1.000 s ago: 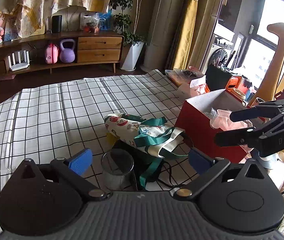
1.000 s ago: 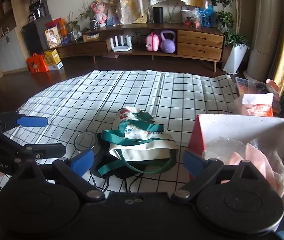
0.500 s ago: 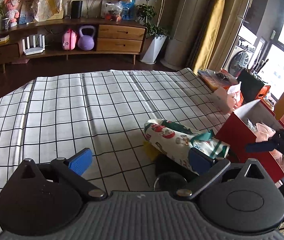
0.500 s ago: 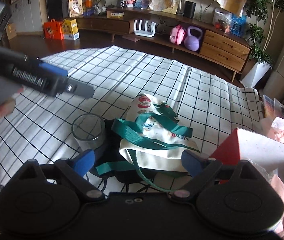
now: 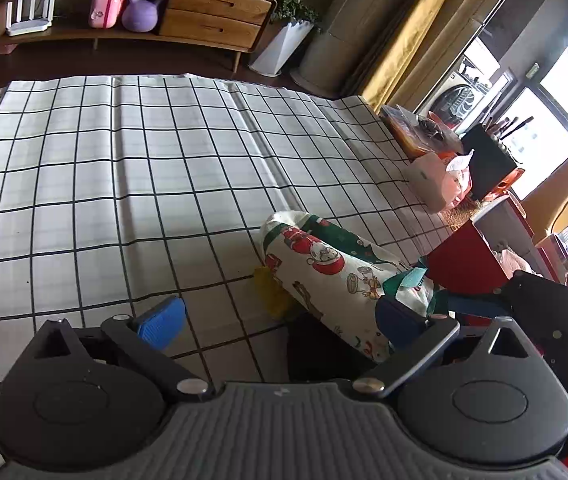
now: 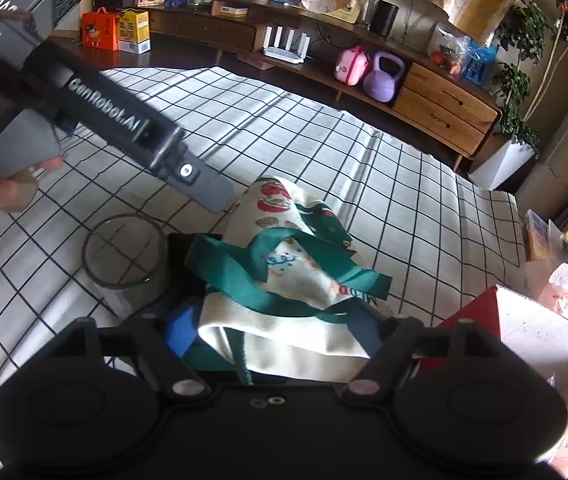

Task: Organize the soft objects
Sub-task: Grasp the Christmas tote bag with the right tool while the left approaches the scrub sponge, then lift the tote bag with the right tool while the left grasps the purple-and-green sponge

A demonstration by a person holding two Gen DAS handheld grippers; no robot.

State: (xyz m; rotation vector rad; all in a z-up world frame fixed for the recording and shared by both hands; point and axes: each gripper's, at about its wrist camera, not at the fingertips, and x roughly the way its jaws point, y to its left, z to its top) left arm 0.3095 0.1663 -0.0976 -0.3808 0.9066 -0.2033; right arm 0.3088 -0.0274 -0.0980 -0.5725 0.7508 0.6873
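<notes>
Your right gripper (image 6: 276, 332) is closing around the printed tote bag (image 6: 284, 280) at lower centre, pads not yet pressing. Only this view shows the glass jar (image 6: 124, 252) (left of bag). Your left gripper (image 5: 280, 320) stands released, its right pad at the bag's edge.

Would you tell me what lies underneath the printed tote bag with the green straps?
Under the tote bag a dark, flat item shows at its near-left edge, and something yellow pokes out in the left wrist view. How far either extends beneath is covered.
</notes>
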